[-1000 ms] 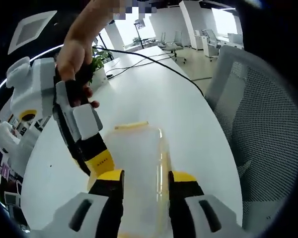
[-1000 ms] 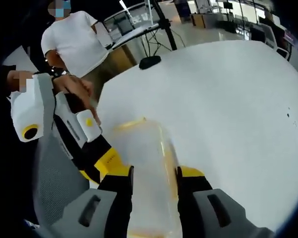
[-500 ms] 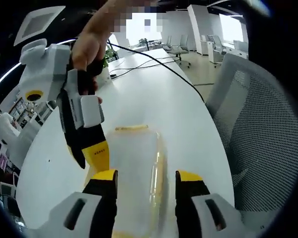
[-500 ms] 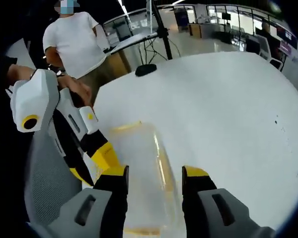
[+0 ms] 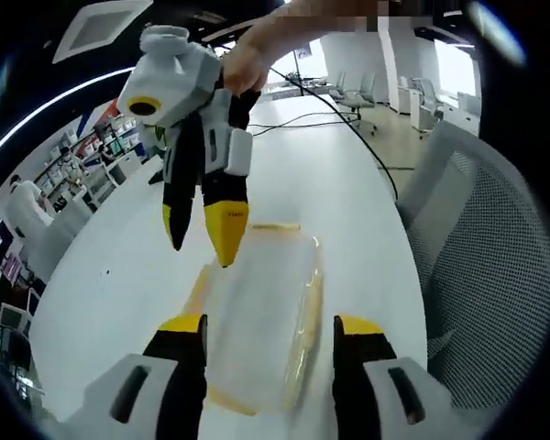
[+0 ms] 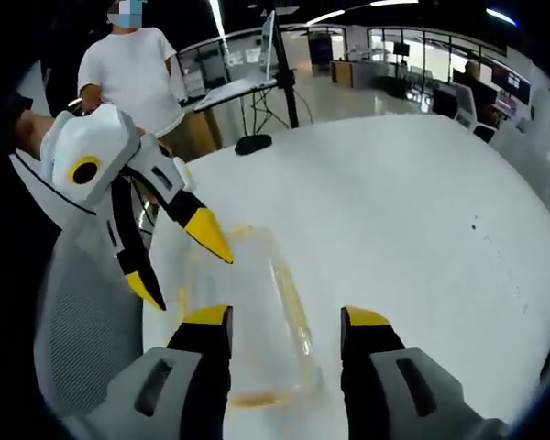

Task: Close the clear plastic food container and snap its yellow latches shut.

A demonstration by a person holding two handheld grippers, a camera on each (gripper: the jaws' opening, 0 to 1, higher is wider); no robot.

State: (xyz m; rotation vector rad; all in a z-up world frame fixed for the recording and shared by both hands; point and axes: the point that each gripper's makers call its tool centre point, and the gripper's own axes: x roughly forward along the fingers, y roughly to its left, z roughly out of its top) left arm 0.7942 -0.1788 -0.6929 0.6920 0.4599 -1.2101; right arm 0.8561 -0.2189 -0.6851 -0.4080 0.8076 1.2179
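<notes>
The clear plastic container [image 5: 257,316] with yellow latches along its edges lies on the white table [image 5: 302,174]. My left gripper [image 5: 270,328] is open above its near end, and the jaws touch nothing. My right gripper [image 5: 200,231], held by a hand, hangs open over the container's far left corner. In the right gripper view the container [image 6: 243,316] lies between and below my right gripper [image 6: 286,319], also open. My left gripper [image 6: 179,264] enters that view from the left, with one yellow fingertip [image 6: 211,238] over the container's far end. I cannot tell whether the latches are snapped.
A grey mesh chair [image 5: 481,266] stands close to the table edge beside the container, also seen as chair [image 6: 78,339]. A black cable [image 5: 348,128] crosses the far table. A person in a white shirt [image 6: 133,73] stands behind a small black object [image 6: 254,143].
Both grippers have lifted up and away from the container, and their jaws have spread wider. The container still lies in the same place on the table.
</notes>
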